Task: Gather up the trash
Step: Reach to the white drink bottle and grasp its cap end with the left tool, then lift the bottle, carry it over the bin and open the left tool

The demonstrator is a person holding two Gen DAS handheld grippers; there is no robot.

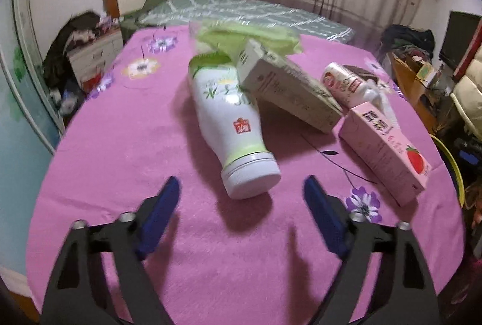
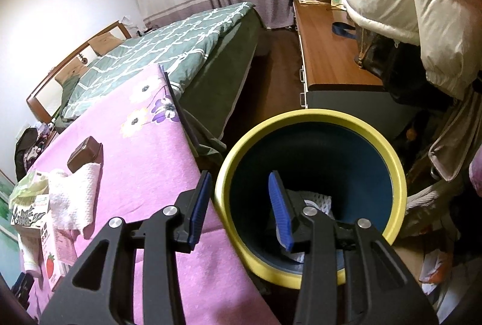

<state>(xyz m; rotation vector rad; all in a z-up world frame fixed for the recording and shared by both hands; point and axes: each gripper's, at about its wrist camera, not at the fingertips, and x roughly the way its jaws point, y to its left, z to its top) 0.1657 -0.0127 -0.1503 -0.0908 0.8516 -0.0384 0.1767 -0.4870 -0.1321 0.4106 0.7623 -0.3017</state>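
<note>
Two tongs, both empty. Left tongs (image 1: 241, 198) apart, white bottle (image 1: 232, 120) lying on pink bench (image 1: 120, 144) just beyond tips at 12 o'clock, cap nearest. Beige carton (image 1: 289, 90) leaning on bottle; strawberry carton (image 1: 388, 153) at 2 o'clock. Right tongs (image 2: 239, 201) apart over rim of yellow bin (image 2: 397, 174); white trash inside.

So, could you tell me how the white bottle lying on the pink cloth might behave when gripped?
The white bottle lies on its side and is round, so it may roll if nudged. Its glossy label looks slippery. A beige carton leans on it and would probably drop when the bottle moves.
</note>
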